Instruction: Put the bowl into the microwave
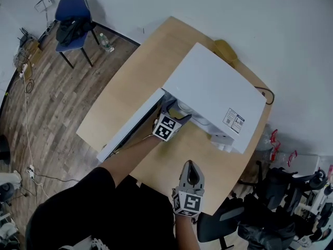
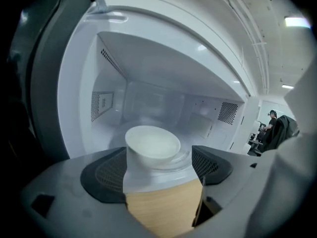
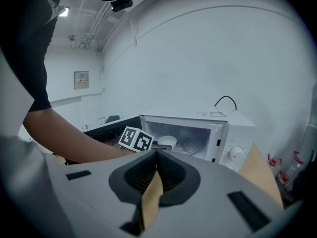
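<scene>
1. Spanning the scene, the wooden table (image 1: 119, 92) carries the white microwave (image 1: 213, 87), its door (image 1: 130, 128) swung open leftward.
2. The left gripper (image 2: 159, 166) is at the opening, jaws apart.
3. The right gripper (image 3: 157, 157) is nearer, jaws together, empty.
4. The white bowl (image 2: 152, 145) sits upright inside the microwave.

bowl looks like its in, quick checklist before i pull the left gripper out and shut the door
1. bowl upright on the glass turntable inside the microwave: ok.
2. left gripper jaws apart: ok.
3. its left pad clear of the bowl's side: cannot tell.
4. door wide open for backing out: ok.
5. door's swing free: not ok, the forearm lies in it.
6. right gripper shut, empty, back from the microwave: ok.
</scene>
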The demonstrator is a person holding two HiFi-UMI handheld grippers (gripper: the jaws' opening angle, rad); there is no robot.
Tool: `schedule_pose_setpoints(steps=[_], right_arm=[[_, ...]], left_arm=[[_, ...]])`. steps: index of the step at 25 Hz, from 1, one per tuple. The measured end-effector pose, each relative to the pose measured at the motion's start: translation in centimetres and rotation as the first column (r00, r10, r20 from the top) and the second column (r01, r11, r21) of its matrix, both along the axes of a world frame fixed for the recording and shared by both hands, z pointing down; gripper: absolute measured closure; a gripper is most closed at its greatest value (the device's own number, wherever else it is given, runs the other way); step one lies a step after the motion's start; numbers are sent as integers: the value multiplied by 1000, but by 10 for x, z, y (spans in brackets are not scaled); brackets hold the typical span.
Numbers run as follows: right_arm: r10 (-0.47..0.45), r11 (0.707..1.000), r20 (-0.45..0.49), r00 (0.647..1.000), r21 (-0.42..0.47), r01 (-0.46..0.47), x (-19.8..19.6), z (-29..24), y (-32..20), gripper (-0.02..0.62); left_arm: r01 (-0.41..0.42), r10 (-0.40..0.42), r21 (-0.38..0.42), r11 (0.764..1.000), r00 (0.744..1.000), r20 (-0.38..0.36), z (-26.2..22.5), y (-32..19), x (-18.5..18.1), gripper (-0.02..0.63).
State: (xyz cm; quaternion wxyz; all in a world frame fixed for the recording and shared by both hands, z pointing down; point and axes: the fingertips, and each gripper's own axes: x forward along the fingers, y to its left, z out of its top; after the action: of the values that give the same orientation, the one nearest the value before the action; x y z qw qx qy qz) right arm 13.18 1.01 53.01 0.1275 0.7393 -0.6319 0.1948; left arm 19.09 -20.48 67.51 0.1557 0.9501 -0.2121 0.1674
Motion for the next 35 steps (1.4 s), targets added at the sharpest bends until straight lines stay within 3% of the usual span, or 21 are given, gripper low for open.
schedule_pose_setpoints(steps=[11,18,24,35], right_arm=[[71,997,-1,997,-19,-71,12,7,27,535],[64,998,-5,998,-26,-64,20,9,26,535],[72,997,-6,997,-30,-72,35,11,25,535],[80,995,-14,997,-61,-81,62,20,34,535]], left_arm=[[55,-56,14,998,997,45,8,-13,5,227],[40,-42,33,999,998,39,7,-12,24,230],[37,-36,-22,999,998,41,9,-4,44,230],[-8,7,7,1000,1000,31,13,2,80,230]])
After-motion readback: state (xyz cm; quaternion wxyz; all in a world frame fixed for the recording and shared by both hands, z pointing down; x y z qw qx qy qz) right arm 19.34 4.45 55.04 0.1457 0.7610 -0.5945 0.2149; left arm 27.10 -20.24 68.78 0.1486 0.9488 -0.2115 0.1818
